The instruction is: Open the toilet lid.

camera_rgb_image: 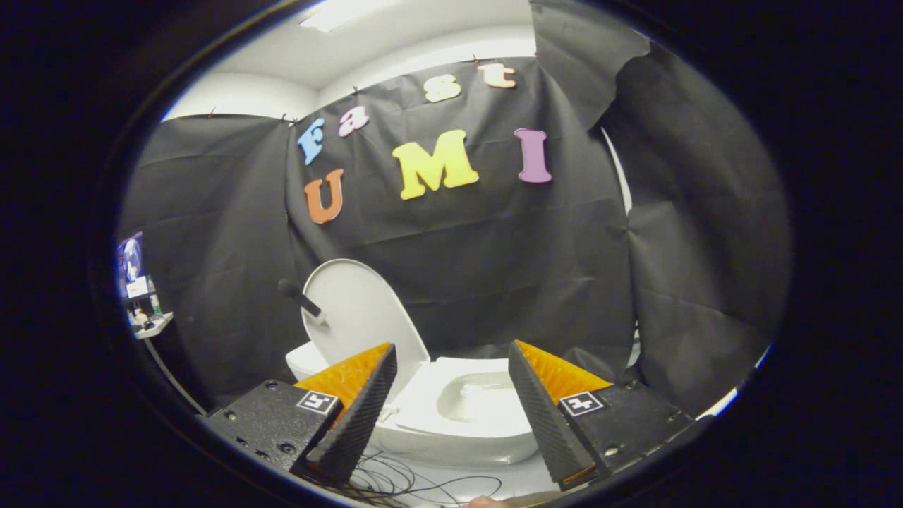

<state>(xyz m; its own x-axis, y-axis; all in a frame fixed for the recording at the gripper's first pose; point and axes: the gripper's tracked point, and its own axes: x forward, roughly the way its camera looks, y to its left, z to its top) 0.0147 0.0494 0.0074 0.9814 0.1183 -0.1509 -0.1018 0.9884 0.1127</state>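
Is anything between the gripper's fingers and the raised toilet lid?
No. In the gripper view the open gripper holds nothing; the toilet bowl sits beyond the gap, and the raised lid stands clear beyond the left finger.

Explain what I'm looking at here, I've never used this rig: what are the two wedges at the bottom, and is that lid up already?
The picture comes from a fisheye camera riding on a handheld two-finger gripper, looking forward along its fingers. The two wedges are those fingers; they stand wide apart and hold nothing. Beyond them is a white toilet, its bowl seen between the fingers. The toilet lid is already raised, leaning back toward the black cloth wall. A dark handle sticks out from the lid's side. Thin dark cables lie on the floor just below the fingers. A small shelf sits far off to the side.
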